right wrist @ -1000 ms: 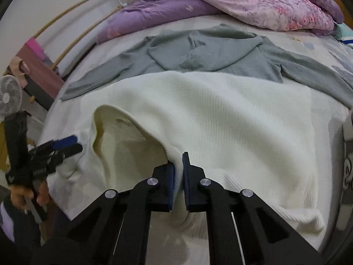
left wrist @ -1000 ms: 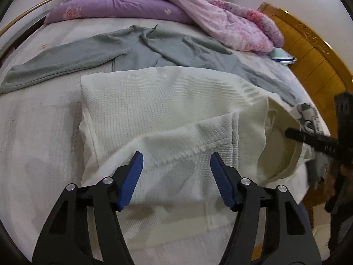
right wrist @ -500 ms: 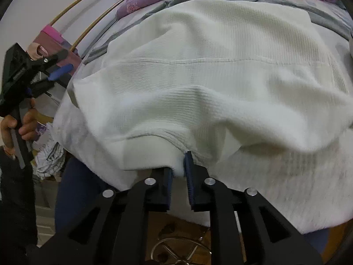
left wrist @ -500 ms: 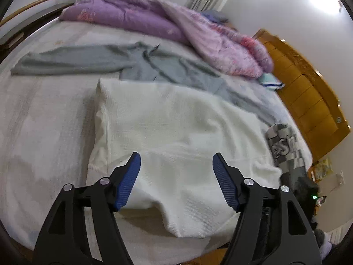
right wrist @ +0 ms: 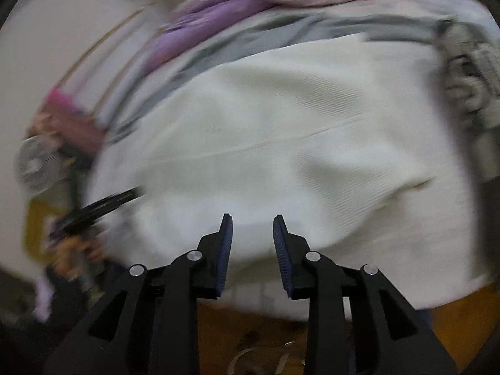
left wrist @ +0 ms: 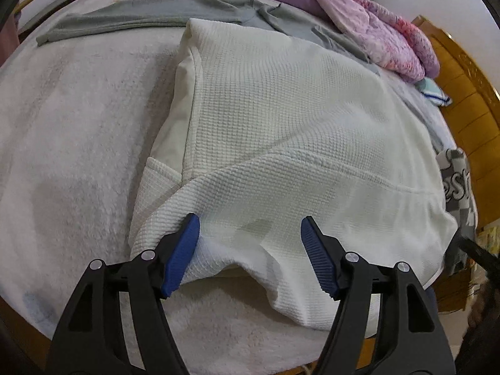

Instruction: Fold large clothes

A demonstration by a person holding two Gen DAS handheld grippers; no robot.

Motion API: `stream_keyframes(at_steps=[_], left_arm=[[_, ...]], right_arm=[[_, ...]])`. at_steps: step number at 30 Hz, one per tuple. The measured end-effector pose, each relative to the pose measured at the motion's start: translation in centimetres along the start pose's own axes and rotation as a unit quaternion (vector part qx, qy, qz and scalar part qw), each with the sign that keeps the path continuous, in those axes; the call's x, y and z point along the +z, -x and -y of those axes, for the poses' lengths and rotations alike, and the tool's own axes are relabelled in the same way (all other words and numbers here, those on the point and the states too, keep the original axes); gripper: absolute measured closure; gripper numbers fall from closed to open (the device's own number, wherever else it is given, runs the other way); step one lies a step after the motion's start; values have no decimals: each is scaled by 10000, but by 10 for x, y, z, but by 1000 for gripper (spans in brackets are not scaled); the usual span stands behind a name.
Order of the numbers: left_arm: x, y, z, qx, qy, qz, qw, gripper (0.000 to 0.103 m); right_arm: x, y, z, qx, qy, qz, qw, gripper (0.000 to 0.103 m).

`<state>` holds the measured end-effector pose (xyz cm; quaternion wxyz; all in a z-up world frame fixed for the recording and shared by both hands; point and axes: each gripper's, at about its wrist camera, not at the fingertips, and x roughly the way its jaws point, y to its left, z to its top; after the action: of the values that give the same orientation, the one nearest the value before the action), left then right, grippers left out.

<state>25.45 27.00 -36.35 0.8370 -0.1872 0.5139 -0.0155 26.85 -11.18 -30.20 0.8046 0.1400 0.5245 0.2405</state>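
Observation:
A white waffle-knit garment (left wrist: 297, 118) lies folded on the bed, its near part doubled over along a seam. My left gripper (left wrist: 249, 222) stands open low over the near hem. Its left pad (left wrist: 184, 243) lies against a fold of the cloth and its right pad is clear of it. The right wrist view is blurred. In it the same white garment (right wrist: 281, 131) fills the middle. My right gripper (right wrist: 252, 218) hovers over its near edge, jaws opening with nothing between them. The left gripper (right wrist: 106, 203) also shows there, at the left, held by a hand (right wrist: 75, 250).
A grey long-sleeved top (left wrist: 150, 15) lies spread behind the white garment, with a purple and pink quilt (left wrist: 359, 9) beyond it. A wooden headboard (left wrist: 462, 93) stands at the right, near a grey printed cloth (left wrist: 459, 181). A fan (right wrist: 34, 162) stands left of the bed. The floor (right wrist: 250, 337) shows past the bed's near edge.
My right gripper has let go of the white garment's edge and its jaws have parted; the fold now lies on the bed. My left gripper has dropped closer to the near hem.

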Motion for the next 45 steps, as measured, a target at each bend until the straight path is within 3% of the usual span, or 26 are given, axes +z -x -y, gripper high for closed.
stream_keyframes(at_steps=[4,7,10,13,17,21,25,30,32,36,39,45], left_arm=[[-1,9,-16,-247,276,74,9993,35],[-3,9,-28,-351,412,43,9985,42],[-7,7,-36,-521,544,24,9972,44],[-5,12,-32,-498,488,27,9976,43],[11,33,-18,-576,388,269,9972,33],[46,41,-1,-825,227,501,9951,30],[92,14,10,-540,97,442,9975,30],[132,-41,-13,-303,438,41,9986,30],[141,-62,-19,-139,466,-131,9987,31],[156,-86,-25,41,456,-227,9987,31],[167,-95,-24,164,296,-280,9990,31],[173,-95,-29,49,363,-325,9988,31]], right_arm=[[19,-31,39,-917,-190,-105,9956,103],[12,-53,67,-1225,-455,-445,9904,103],[1,-55,83,-966,-804,-389,9913,103],[7,-54,70,-1174,-710,-479,9894,101],[31,-43,39,-812,-527,-221,9951,101],[74,-46,19,-721,-334,31,9968,99],[122,-70,9,-782,-184,212,9965,99],[173,-106,22,-1210,-314,225,9919,98],[180,-123,41,-1529,-373,18,9875,103],[182,-150,73,-1388,-609,-239,9882,103],[190,-153,71,-1514,-562,-177,9867,103],[197,-156,69,-1627,-650,-189,9843,103]])
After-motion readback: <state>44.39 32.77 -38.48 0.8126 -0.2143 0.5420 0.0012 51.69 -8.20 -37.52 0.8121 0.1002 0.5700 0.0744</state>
